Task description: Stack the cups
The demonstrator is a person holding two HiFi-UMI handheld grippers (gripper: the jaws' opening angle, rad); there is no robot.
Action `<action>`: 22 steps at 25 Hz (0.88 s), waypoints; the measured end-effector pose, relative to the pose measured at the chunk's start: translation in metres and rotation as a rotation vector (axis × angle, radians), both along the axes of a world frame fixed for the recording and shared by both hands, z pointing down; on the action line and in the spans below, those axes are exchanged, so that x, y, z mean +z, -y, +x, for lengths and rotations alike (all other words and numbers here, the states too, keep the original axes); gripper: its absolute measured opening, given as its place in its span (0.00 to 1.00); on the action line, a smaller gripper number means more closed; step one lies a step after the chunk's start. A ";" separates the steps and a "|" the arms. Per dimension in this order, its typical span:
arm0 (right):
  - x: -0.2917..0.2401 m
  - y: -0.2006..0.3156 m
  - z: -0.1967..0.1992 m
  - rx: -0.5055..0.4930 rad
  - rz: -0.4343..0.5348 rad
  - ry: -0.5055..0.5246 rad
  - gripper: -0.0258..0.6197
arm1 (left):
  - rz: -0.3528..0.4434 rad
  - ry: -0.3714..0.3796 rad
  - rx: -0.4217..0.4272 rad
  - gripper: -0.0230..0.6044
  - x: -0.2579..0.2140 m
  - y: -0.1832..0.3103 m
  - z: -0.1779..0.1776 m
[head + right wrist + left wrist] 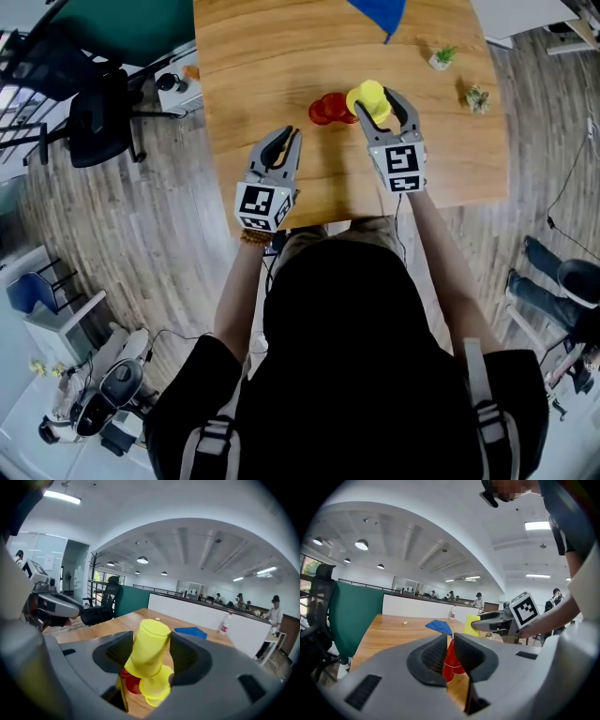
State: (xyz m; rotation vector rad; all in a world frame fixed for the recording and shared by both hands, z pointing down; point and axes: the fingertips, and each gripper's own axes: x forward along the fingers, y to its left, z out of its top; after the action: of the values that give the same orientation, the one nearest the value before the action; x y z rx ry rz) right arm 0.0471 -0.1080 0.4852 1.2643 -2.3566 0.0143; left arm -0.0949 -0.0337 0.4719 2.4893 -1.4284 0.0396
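Right gripper view: gripping a yellow cup [149,651] between the pads of the right tool [151,645], clamping on the side wall, with the base pointing away and tilting toward one o'clock. Seeing a second yellow cup [157,688] just under its rim; not managing to tell whether touching or only near. Finding the red cups [127,681] at eight o'clock of that second cup, on the tabletop [115,623].

Judging these cups as light, thin plastic: smooth, a little slippery, and springy in the wall, so probably denting under a hard squeeze. Expecting the tapered shape to slide out of the pads toward the narrow end. Taking hold best on the middle of the wall, or nearer the rim where likely stiffer, with only gentle pressure.

Left gripper view: showing the left tool [450,639] with jaws pressed together and carrying nothing, and looking past them at the red cups.

Head view: placing the left tool at seven o'clock of the red cups, apart from them, and the held yellow cup just at their three o'clock. Noting a blue cloth [380,14] at twelve o'clock by the far edge, small plants [442,57] at two o'clock, and an office chair [94,122] at nine o'clock beside the tabletop, all well apart. Counting only the red cups, so close beside, as something easily knocked.
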 end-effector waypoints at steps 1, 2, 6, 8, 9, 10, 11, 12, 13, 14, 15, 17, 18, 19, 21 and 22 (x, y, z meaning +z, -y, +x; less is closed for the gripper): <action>0.001 0.001 -0.002 -0.001 0.001 -0.001 0.44 | -0.005 0.001 -0.001 0.10 0.001 -0.002 0.000; 0.002 0.002 -0.003 0.000 0.002 -0.004 0.44 | -0.009 0.002 -0.003 0.10 0.003 -0.004 0.000; 0.007 0.006 -0.004 0.012 0.007 -0.016 0.44 | -0.018 0.006 -0.010 0.10 0.006 -0.008 -0.002; 0.009 0.006 -0.003 0.015 0.001 -0.021 0.44 | -0.018 0.007 -0.013 0.10 0.005 -0.009 -0.003; 0.010 0.006 -0.003 0.015 0.000 -0.023 0.44 | -0.017 0.007 -0.015 0.10 0.004 -0.009 -0.003; 0.011 0.006 -0.003 0.013 0.001 -0.025 0.44 | -0.016 0.006 -0.017 0.10 0.004 -0.009 -0.002; 0.011 0.006 -0.003 0.012 0.004 -0.030 0.44 | -0.014 0.006 -0.018 0.10 0.003 -0.009 -0.002; 0.011 0.005 -0.003 0.010 0.009 -0.037 0.44 | -0.013 0.006 -0.017 0.10 0.003 -0.009 -0.002; 0.011 0.004 -0.003 0.009 0.014 -0.046 0.45 | -0.013 0.005 -0.016 0.10 0.003 -0.009 -0.001; 0.011 0.003 -0.004 0.007 0.020 -0.057 0.45 | -0.014 0.005 -0.014 0.10 0.003 -0.010 -0.001; 0.012 0.002 -0.004 0.005 0.025 -0.070 0.45 | -0.015 0.007 -0.013 0.10 0.003 -0.011 -0.001; 0.013 0.002 -0.005 0.002 0.032 -0.091 0.45 | -0.010 0.024 -0.010 0.10 0.003 -0.011 -0.002; 0.014 0.002 -0.005 -0.002 0.030 -0.095 0.45 | -0.002 0.037 -0.010 0.10 0.002 -0.010 -0.004; 0.015 0.002 -0.005 -0.009 0.022 -0.095 0.45 | 0.006 0.047 -0.012 0.10 0.001 -0.009 -0.007; 0.021 0.000 -0.006 -0.028 -0.011 -0.087 0.49 | 0.015 0.052 -0.021 0.10 -0.004 -0.006 -0.014; 0.023 -0.002 -0.007 -0.034 -0.024 -0.081 0.53 | 0.018 0.051 -0.025 0.10 -0.006 -0.005 -0.017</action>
State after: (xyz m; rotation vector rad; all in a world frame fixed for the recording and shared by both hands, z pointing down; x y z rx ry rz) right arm 0.0404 -0.1063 0.5080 1.1912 -2.3013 -0.0189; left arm -0.1121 -0.0284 0.4663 2.5012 -1.4868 0.0867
